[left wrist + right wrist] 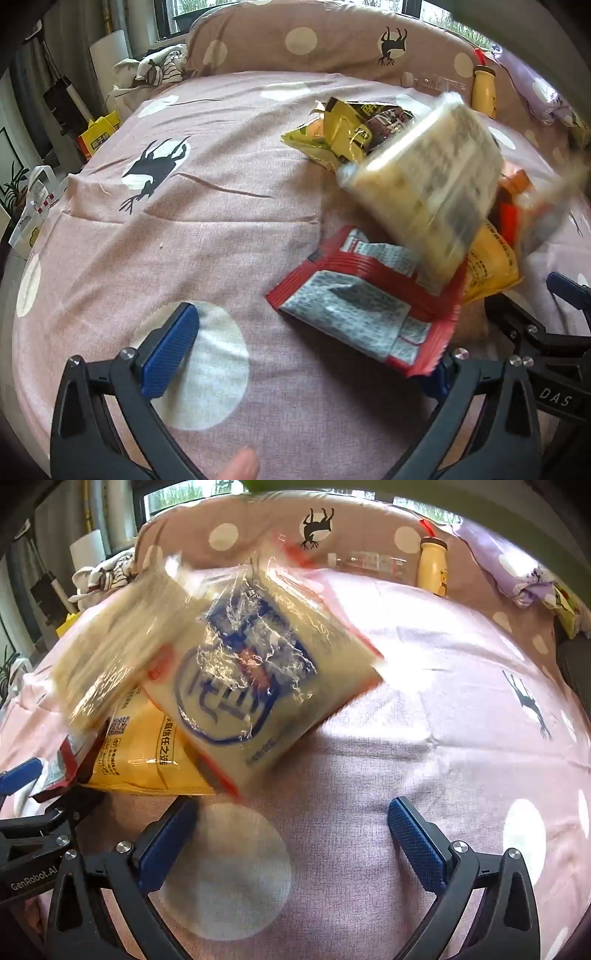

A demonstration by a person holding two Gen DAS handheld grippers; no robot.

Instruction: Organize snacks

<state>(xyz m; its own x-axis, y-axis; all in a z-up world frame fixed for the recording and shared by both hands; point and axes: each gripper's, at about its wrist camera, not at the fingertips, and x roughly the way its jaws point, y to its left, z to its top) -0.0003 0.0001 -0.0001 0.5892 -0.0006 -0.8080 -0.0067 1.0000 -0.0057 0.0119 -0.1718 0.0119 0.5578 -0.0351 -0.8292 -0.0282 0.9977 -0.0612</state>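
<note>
On bedsheet (221, 229): blurred clear-wrapped cream snack packs (255, 679); both hand-held grippers (291, 834) wide open, empty.

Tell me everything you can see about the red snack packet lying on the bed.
The red snack packet is a flat, crinkled foil-like pouch with red crimped edges and a silver-grey panel of small print, back side up. It lies on the pink bedsheet, partly under a blurred pale clear-wrapped pack, beside a yellow bag. One corner overlaps a left gripper finger; neither gripper holds it.
</note>
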